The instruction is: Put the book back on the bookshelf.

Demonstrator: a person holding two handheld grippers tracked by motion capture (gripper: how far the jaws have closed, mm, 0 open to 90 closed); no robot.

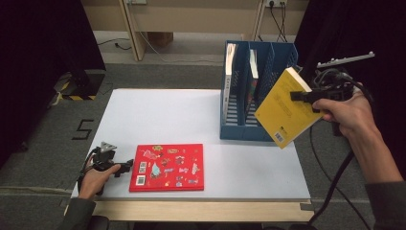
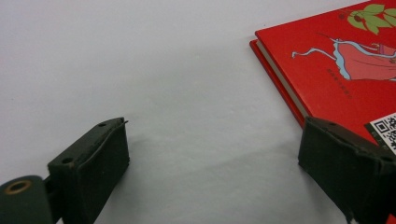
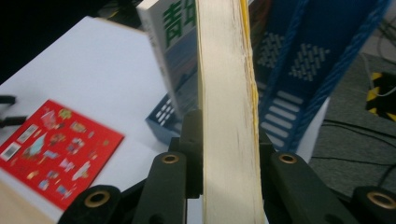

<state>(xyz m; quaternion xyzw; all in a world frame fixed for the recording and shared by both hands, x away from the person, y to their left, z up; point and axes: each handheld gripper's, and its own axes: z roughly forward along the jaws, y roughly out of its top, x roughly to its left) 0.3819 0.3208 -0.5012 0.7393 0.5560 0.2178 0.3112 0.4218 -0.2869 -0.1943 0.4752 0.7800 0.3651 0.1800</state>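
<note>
A yellow book (image 1: 285, 108) hangs tilted in the air just right of the blue file rack (image 1: 239, 125), with my right gripper (image 1: 299, 96) shut on its edge. In the right gripper view the book's pale page block (image 3: 226, 70) stands clamped between the jaws of the right gripper (image 3: 229, 135). A red picture book (image 1: 167, 167) lies flat near the table's front edge. My left gripper (image 1: 127, 167) rests on the table at that book's left side, open. In the left gripper view bare table lies between the left gripper (image 2: 212, 135) jaws, and one jaw stands by the red book's (image 2: 336, 70) corner.
The rack holds two upright books (image 1: 230, 62) (image 1: 253, 67) in its left slots; a white one with green print (image 3: 173, 42) is nearest the yellow book. The white table (image 1: 163, 115) ends just right of the rack. Cables trail on the floor at the right (image 3: 359, 126).
</note>
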